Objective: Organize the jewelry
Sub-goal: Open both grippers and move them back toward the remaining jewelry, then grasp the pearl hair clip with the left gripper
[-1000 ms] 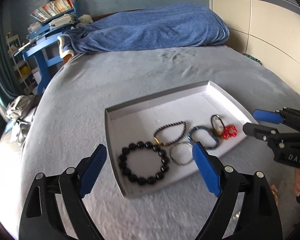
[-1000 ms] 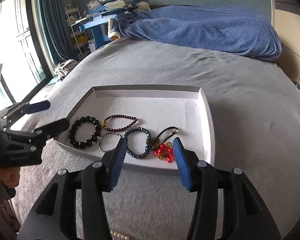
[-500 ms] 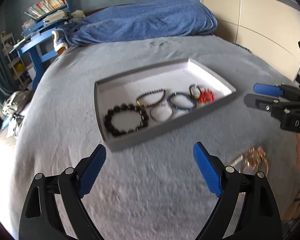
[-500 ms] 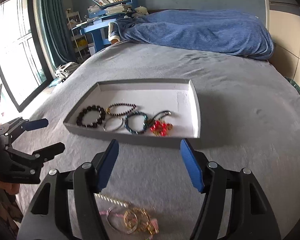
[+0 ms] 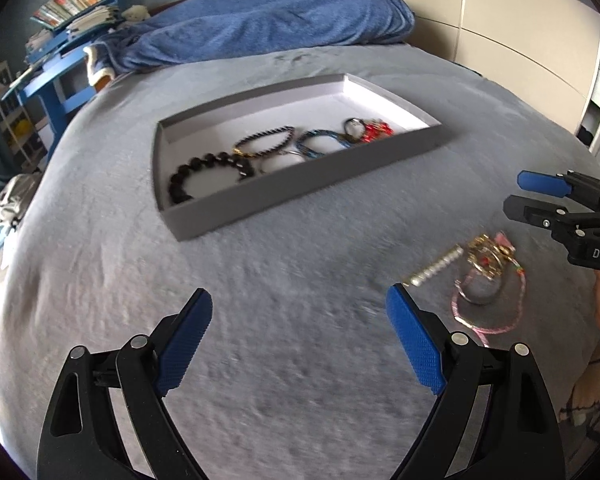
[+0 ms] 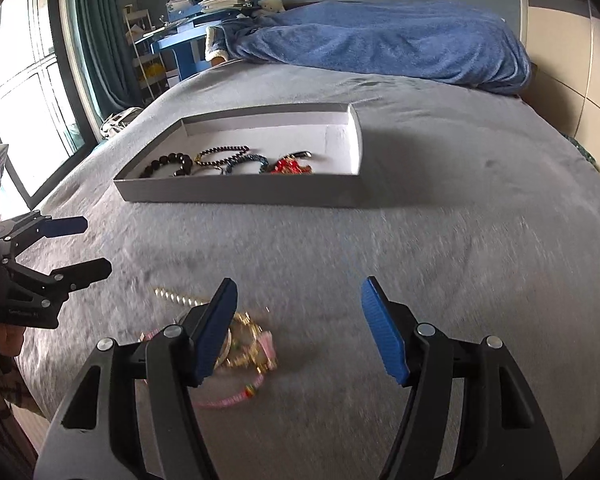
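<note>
Both grippers stand open and empty over the bed [image 5: 260, 272]. The left gripper [image 5: 300, 340] gapes wide. The right gripper [image 6: 296, 328] has just been widening its jaws, with nothing between them. 5 bracelets lie in the gray tray [image 6: 240, 192] mid-bed. A tangled pile of jewelry [image 6: 240, 352] sits near the bed's near edge, under the right gripper's left finger. Being knotted together, several pieces may lift at once and then drop short of the tray.

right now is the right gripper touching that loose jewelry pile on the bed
Cannot tell. In the right wrist view, one finger of the right gripper overlaps the jewelry pile; neither view shows contact or gap.
</note>
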The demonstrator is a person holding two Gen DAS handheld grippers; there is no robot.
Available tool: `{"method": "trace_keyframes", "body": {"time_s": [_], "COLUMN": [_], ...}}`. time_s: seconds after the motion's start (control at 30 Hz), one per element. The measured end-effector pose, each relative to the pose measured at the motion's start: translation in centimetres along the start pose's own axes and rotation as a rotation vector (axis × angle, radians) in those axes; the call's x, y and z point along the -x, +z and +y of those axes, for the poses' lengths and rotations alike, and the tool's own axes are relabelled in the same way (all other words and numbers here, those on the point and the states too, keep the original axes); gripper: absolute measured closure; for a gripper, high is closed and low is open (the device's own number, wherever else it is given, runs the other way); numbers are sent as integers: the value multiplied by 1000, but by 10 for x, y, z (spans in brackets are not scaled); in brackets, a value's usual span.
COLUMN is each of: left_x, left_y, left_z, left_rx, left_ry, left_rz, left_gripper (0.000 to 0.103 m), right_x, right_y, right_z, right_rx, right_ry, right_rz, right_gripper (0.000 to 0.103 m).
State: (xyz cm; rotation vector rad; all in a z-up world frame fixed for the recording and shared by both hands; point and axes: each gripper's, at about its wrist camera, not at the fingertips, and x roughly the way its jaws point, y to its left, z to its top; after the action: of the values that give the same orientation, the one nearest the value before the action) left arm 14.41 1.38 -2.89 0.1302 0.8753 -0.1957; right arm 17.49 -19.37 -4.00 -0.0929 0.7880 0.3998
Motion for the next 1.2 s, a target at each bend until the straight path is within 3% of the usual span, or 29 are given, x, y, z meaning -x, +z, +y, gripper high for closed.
{"method": "trace_keyframes", "body": {"time_s": [0.27,0.57,0.67,0.73,0.97,1.2], "left_x": [-3,-9,-17,-25,-38,-33], "left_y": [-14,-4,3,6,11,9], "left_z": [-26,-44,-48,-51,-57,-68], "left_rx": [-45,-67,-88,-107,-149,-212], "left_ry": [-59,-102,-104,-102,-148,-146], "left_rz": [25,16,18,33,51,33], "left_gripper": [15,17,25,42,67,92], "right_x": [1,1,0,-1,-1,-3], "right_y": [-19,-28,-31,-32,-36,-37], "right_z": [-6,-3,-3,-2,2,10], "right_rx": [10,26,28,29,34,59], "right_ry": [0,13,21,25,59,85], "right_rz": [28,49,58,62,74,81], "right_gripper": [39,39,39,39,39,55]}}
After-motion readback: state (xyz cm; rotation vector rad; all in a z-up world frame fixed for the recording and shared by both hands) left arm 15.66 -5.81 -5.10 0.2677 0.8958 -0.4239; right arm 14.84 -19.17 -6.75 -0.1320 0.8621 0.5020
